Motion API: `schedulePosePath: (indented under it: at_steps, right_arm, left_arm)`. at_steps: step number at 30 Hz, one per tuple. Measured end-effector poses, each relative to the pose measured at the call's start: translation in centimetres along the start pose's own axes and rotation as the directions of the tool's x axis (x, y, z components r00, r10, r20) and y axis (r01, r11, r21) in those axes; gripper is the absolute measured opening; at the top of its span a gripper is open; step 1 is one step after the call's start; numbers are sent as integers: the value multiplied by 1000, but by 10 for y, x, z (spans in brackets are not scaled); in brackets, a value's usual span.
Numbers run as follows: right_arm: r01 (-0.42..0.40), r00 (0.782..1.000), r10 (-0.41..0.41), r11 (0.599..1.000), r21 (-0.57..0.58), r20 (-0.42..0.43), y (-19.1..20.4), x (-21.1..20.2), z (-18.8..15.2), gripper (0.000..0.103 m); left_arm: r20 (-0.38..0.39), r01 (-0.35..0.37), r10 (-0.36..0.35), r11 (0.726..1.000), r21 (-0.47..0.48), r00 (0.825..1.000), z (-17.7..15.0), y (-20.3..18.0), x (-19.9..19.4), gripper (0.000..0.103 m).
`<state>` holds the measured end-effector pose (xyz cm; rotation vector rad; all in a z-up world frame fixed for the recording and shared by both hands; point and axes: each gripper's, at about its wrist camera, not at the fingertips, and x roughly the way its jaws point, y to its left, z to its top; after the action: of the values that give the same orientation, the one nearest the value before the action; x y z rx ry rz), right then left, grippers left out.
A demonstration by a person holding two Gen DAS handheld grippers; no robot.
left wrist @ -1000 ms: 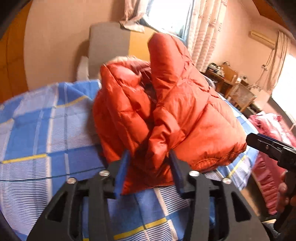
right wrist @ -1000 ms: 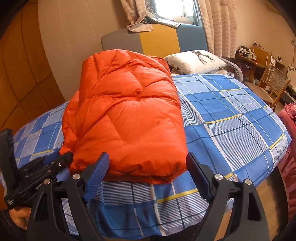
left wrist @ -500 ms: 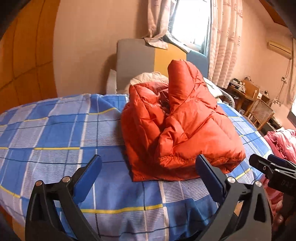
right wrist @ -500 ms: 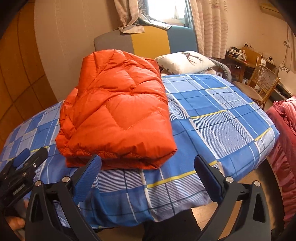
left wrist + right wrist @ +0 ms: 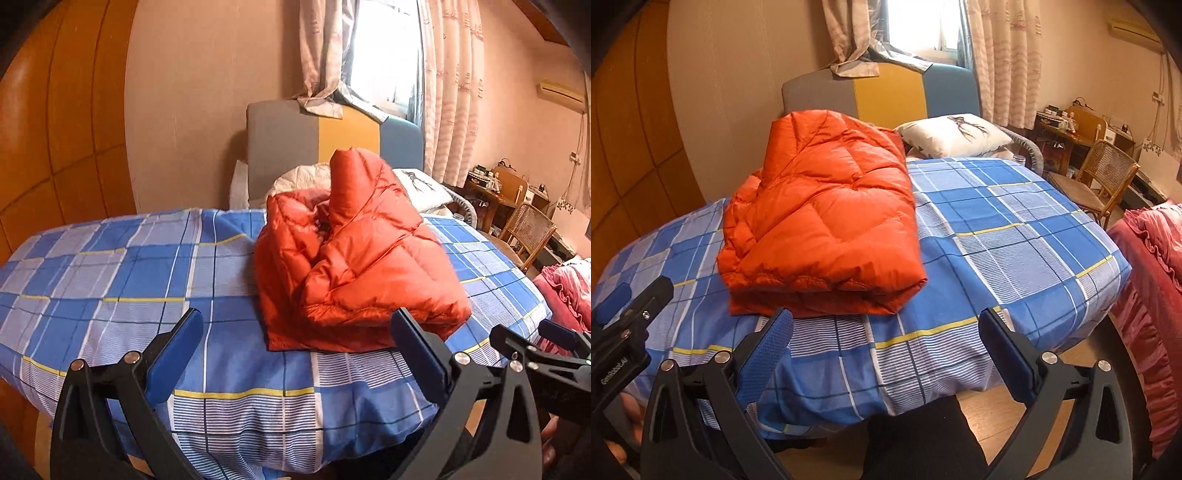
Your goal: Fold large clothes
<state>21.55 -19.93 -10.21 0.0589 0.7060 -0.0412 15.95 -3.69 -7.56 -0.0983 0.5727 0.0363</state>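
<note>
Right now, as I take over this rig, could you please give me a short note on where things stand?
Left tool: open, nothing between its blue pads; its jaws have just been opening, off the jacket.
Right tool: open, empty; it too has just opened.
The puffy orange quilted jacket lies folded in a bundle on the blue checked bed sheet, near the front edge, clear of both tools.
Done: jacket folded and released.
Left: perhaps tidy the upright flap at the far end.

Orange quilted jacket [image 5: 827,218] on a blue checked sheet [image 5: 1015,236] (thin yellow and white lines); pink ruffled bedding [image 5: 1156,266].
</note>
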Motion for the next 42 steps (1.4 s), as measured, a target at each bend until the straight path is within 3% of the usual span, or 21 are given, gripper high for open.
schedulePosePath:
  at_steps: [6,25,42]
  right_arm:
    - [14,1000,-14,1000,10,15,-6,-5,0,100]
    - [27,999,-27,1000,1,20,-1,-2,2,100]
    - [46,997,-40,996,-80,73,20,-13,-1,100]
  left_arm:
    - [43,-1,0,1000,6,999,2,-11,-15,101]
    - [34,-33,34,999,-21,999,-4,-10,-11,101]
    - [31,-76,77,996,-44,997,-5,0,-8,101]
